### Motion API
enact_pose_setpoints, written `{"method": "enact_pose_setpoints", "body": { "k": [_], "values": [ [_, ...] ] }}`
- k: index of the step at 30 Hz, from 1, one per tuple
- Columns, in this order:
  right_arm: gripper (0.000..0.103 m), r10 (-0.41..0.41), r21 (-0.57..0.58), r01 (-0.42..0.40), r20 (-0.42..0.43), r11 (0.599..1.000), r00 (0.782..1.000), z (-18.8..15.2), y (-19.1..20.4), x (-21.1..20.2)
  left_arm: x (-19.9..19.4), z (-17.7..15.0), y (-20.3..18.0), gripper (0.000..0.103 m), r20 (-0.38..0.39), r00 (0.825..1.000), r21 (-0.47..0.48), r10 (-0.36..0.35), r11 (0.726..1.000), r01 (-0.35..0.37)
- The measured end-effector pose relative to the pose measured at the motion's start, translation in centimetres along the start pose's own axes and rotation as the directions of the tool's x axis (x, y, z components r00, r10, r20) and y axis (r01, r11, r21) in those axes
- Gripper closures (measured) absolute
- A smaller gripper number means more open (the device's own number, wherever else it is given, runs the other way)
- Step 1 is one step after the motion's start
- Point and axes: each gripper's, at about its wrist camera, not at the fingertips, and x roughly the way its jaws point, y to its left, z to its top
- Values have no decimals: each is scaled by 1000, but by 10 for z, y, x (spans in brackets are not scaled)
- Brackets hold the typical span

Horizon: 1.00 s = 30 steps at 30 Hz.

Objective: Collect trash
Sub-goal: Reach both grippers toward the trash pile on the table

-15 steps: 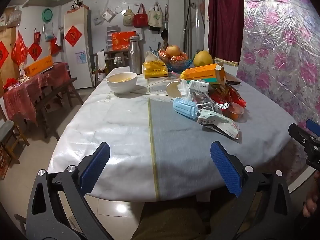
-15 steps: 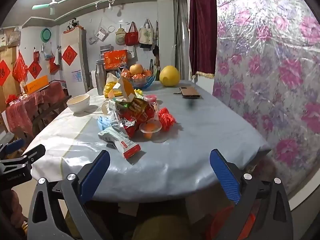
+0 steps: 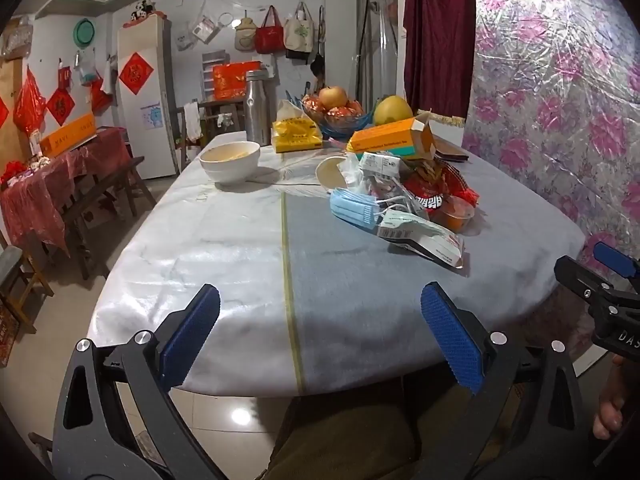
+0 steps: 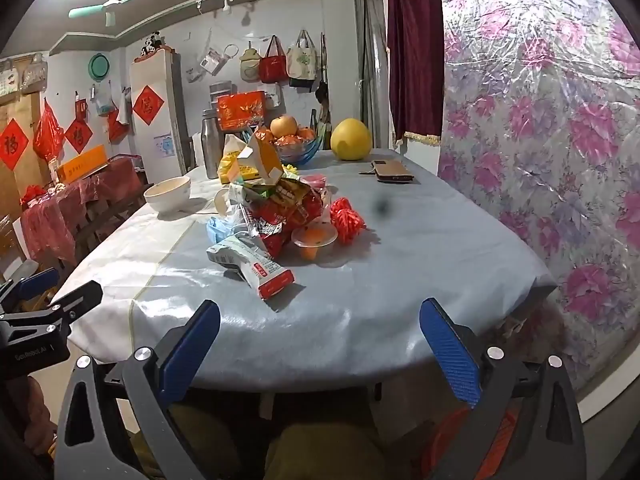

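left gripper [image 3: 320, 332]: closest to us, jaws wide apart, nothing btwn them, over the near edge of the table.
right gripper [image 4: 320, 334]: jaws wide too, empty, also at the near table edge, off to the right of the left one.
legs: person's lap in olive pants shows under both grippers.
table [image 3: 248, 248]: big, w/ a shiny pale cloth and a thin yellow line down it.
trash pile [image 3: 400, 200]: on the table, right of the yellow line, well apart from both grippers.
white packet [image 3: 424, 238]: front of the pile, lying flat, red end in the right view.
blue masks [image 3: 354, 208]: just behind the packet, left side of pile.
jelly cup [image 4: 314, 240]: clear w/ orange stuff in it, right side of pile, next to a red string ball [image 4: 347, 220].
red snack bag [image 4: 288, 208]: crumpled, middle of pile.
orange box [image 3: 390, 142]: open flap, on top at the back.
white bowl [image 3: 230, 160]: left of the pile, not touching it.
yellow tissue pack [image 3: 296, 134]: behind the bowl.
metal flask [image 3: 258, 108]: standing up, farther back.
fruit bowl [image 3: 336, 114]: blue, apple on top; big yellow fruit [image 4: 351, 139] beside it.
phone [image 4: 392, 171]: far right side of table.
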Motion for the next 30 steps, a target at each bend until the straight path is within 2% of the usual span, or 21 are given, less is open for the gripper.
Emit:
{"method": "enact_pose_setpoints", "body": {
  "k": [4,14,30],
  "values": [
    [5,5,8,-5,4,1000,1000,-6,4,1,-1,0,-2,6,-2,1000,7,-22,1000,22],
    [5,40,40,-39,-33,998,999,-15,1,15,9,-9,-15,6,-25,999,41,43,998,-42],
    [5,29,19,-29,-17,999,999,-13,7,10,12,-11,-1,6,-55,998,-10,25,1000,-26]
  ]
}}
